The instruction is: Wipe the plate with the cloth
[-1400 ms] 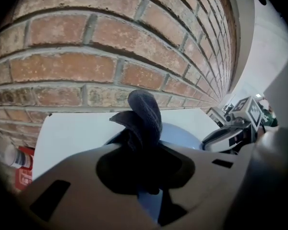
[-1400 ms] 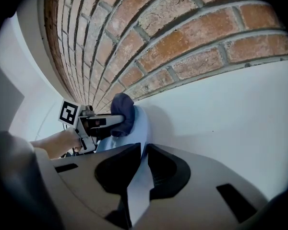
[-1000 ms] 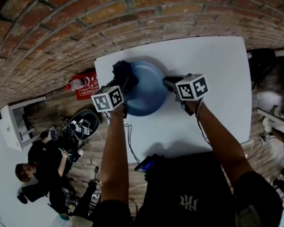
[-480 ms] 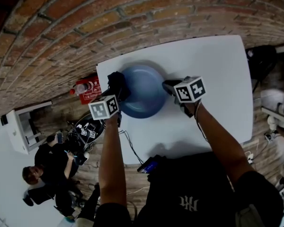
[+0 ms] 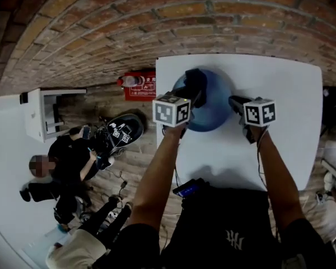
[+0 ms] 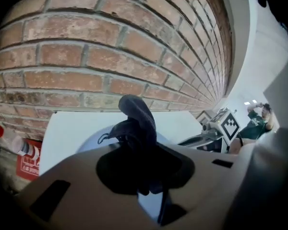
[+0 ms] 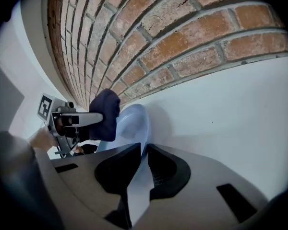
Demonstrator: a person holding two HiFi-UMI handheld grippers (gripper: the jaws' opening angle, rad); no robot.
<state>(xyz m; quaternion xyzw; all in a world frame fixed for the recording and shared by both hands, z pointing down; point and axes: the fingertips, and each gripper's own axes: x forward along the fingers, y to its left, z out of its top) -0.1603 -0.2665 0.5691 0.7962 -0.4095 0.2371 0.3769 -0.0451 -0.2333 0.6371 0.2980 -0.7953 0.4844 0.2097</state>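
A blue plate [image 5: 215, 112] lies on the white table [image 5: 285, 83] close to the brick wall. My left gripper [image 5: 194, 96] is shut on a dark cloth [image 5: 195, 84], held bunched over the plate's far-left part. In the left gripper view the cloth [image 6: 137, 126] sticks up from between the jaws, with the plate [image 6: 89, 145] below it. My right gripper [image 5: 236, 103] is shut on the plate's right rim. The right gripper view shows that rim [image 7: 140, 143] pinched between the jaws, with the plate tilted up on edge and the cloth [image 7: 105, 113] beyond it.
The brick wall [image 5: 157, 27] runs right behind the table. A small dark device [image 5: 187, 188] lies at the table's near edge. On the floor to the left are a red sign [image 5: 141, 86], a black bag [image 5: 120, 133] and a seated person [image 5: 67, 167].
My left gripper has lifted with the cloth and moved from the plate's left edge in over the plate. The right gripper has kept its hold on the right rim.
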